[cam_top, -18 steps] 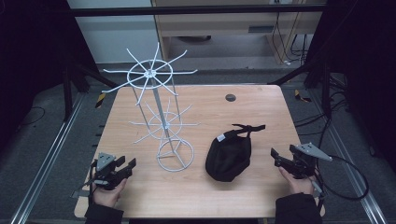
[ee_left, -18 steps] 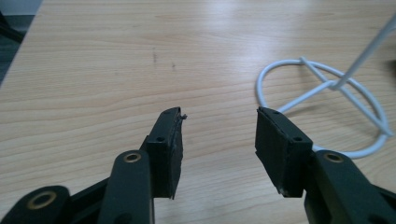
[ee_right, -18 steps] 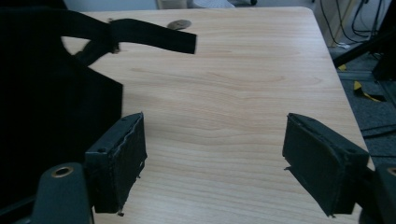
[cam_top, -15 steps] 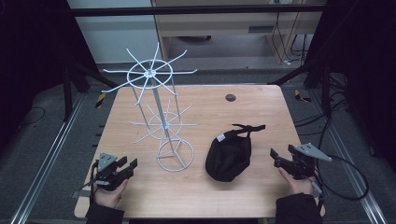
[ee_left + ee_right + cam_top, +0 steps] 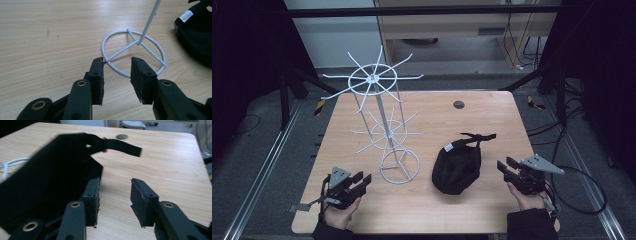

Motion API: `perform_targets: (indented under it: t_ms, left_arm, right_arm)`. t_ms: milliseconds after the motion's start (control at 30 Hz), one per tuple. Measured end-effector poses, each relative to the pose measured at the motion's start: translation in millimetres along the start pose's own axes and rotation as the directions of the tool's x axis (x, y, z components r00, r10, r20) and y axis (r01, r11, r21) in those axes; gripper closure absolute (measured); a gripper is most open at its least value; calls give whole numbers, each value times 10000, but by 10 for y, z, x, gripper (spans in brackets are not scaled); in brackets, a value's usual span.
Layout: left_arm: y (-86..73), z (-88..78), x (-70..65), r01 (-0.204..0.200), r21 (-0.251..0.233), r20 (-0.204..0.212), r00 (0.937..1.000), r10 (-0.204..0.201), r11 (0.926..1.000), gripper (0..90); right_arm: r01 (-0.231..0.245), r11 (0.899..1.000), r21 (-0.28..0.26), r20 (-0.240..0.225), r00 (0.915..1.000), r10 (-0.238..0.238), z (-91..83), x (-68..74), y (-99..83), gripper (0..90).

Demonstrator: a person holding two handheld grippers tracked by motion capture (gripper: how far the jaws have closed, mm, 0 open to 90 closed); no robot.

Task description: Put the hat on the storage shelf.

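Left gripper (image 5: 354,182): released, near desk's front-left corner.
Right gripper (image 5: 512,170): released, beside black cap (image 5: 457,167).
Advice: likely grasp the strap (image 5: 477,137), then approach the white rack (image 5: 384,135).

This looks like a lab or test room set up for recording. A bare wooden worktop (image 5: 432,210) stands on a grey carpeted floor (image 5: 257,165), flanked by metal rails (image 5: 262,175) and black frame struts (image 5: 287,95). Loose cables (image 5: 522,45) hang beneath a plain bench (image 5: 452,25) at the back, against dark surroundings.
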State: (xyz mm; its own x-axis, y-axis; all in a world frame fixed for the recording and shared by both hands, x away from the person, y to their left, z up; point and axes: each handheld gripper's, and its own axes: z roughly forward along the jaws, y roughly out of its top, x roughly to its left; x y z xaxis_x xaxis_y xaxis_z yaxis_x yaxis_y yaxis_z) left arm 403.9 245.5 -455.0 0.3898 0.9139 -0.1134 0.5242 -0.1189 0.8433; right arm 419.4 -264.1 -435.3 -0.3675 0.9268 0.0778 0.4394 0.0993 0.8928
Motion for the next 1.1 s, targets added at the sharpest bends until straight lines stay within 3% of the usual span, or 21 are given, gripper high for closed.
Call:
perform_targets:
  t_ms: [233,433,700,900,1100]
  left_arm:
    - [26,40,-208,-447,182,485,9979,438,9988,660]
    - [58,88,-429,-746,200,855,9937,726,9970,656]
    - [64,225,-711,-1179,289,1152,9868,1138,9926,621]
    - [83,339,-911,-1498,332,1263,9814,1445,9882,595]
    - [92,467,-1050,-1726,418,1418,9760,1651,9841,564]
  right_arm:
    - [268,9996,-128,-668,9974,-276,-93,126,179,617]
    - [189,9992,-354,-1146,9932,-229,-172,207,326,620]
    - [499,9981,-355,-1589,9858,-549,-99,418,461,559]
    - [655,9979,-3,-1629,9845,-647,22,527,445,510]
    - [702,9968,395,-1659,9841,-628,92,546,344,503]
